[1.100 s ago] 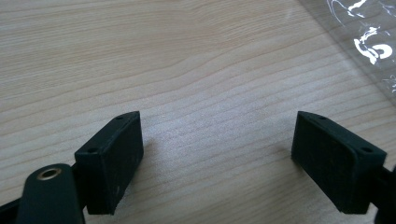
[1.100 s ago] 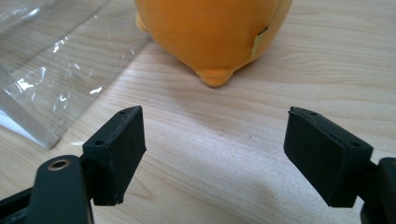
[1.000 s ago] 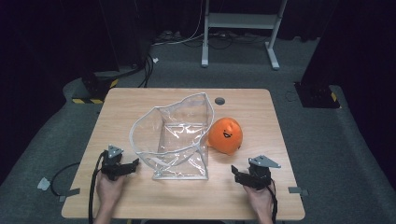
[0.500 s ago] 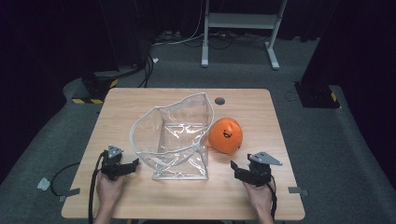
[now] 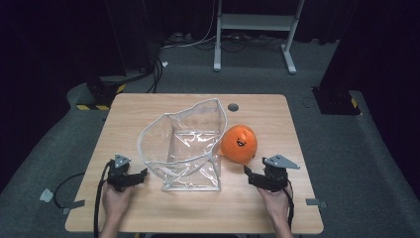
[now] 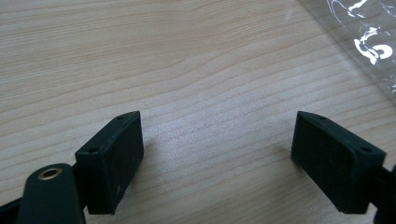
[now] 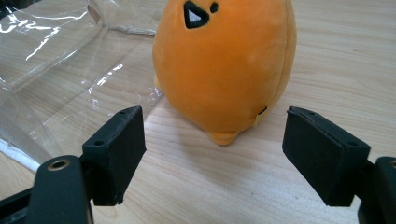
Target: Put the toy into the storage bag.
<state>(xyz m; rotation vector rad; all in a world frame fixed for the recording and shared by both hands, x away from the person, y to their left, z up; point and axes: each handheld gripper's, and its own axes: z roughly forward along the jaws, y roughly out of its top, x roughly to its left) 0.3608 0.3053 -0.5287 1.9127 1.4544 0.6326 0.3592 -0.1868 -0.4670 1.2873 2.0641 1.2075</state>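
Pale wood is making up the one table [image 5: 148,114], which is carrying everything else: one bag, one toy and two grippers. Clear plastic is forming the single bag [image 5: 185,144], which is standing open near the middle of the table with its mouth gaping upward and nothing lying inside it; its floor is showing bare through the film. One orange plush toy [image 5: 239,143] with a small dark smiling face is sitting upright on the wood just beside the bag's right wall, outside it. In the right gripper view the toy [image 7: 224,65] is standing right ahead of the jaws, with the crinkled bag [image 7: 56,56] lying off to its left. The right gripper [image 5: 247,173] is resting near the table's front edge, pointing toward the toy, its jaws standing wide apart and gripping nothing. The left gripper [image 5: 143,173] is lying close to the bag's front left corner, its jaws likewise spread wide over bare wood, with a corner of the bag [image 6: 364,37] showing at the upper right of the left gripper view.
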